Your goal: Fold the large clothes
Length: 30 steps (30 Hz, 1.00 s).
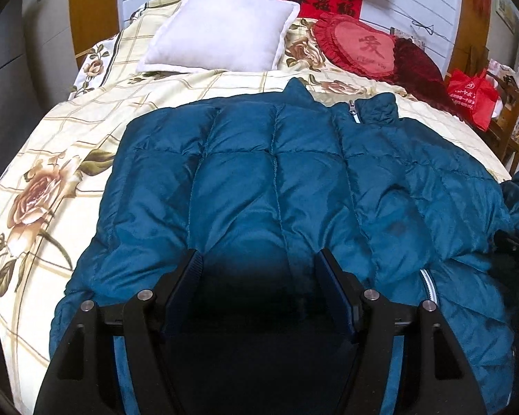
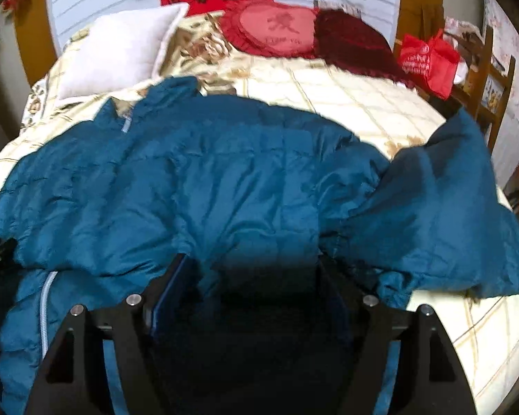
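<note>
Both grippers, left [image 1: 259,259] and right [image 2: 252,263], hang spread over one teal jacket [image 1: 276,180] below three pillows: white [image 1: 221,31], red [image 1: 360,48], maroon [image 1: 418,65].

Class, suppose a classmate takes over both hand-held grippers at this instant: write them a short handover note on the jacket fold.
Left hand-held gripper: open, empty, low over the near hem of the teal quilted puffer jacket.
Right hand-held gripper: open, empty, over the jacket's right side.
The jacket lies on the cream floral bedspread, collar pointing toward the white square pillow and the red heart-shaped cushion.
Done: its left part appears folded in over the body, with the white zipper showing.
Left: the right sleeve is spread outward; fold it in, then probably fold the body over.
</note>
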Available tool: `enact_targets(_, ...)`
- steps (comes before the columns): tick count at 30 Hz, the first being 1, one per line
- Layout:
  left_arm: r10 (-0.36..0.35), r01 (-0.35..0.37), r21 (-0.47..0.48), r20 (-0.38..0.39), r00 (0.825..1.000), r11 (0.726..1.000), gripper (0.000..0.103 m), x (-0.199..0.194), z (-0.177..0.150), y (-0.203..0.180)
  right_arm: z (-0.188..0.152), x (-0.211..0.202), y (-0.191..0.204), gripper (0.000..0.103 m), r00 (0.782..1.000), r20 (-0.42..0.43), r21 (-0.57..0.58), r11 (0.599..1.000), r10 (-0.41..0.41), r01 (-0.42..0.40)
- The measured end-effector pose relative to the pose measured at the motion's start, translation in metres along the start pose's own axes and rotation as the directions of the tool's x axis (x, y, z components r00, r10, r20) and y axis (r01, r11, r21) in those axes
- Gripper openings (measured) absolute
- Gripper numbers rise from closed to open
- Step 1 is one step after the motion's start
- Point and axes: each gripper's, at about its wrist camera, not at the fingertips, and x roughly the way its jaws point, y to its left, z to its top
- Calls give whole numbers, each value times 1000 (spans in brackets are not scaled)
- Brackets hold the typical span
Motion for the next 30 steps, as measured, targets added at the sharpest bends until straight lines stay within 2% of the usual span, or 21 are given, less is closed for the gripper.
enact_targets(7, -33, 33, -3, 29, 999, 999, 74, -29, -7, -7, -11, -27, 8, 76, 1000, 23, -21, 1000, 20, -20)
enact_targets(18, -77, 73, 45, 95, 992, 996, 74, -86, -23, -37, -40, -77, 13, 76, 997, 30, -74, 995, 71, -68)
enact_targets(30, -106, 101, 52, 103, 989, 994, 74, -115, -38, -66, -58, -120, 11, 81, 993, 72, -67, 994, 93, -88)
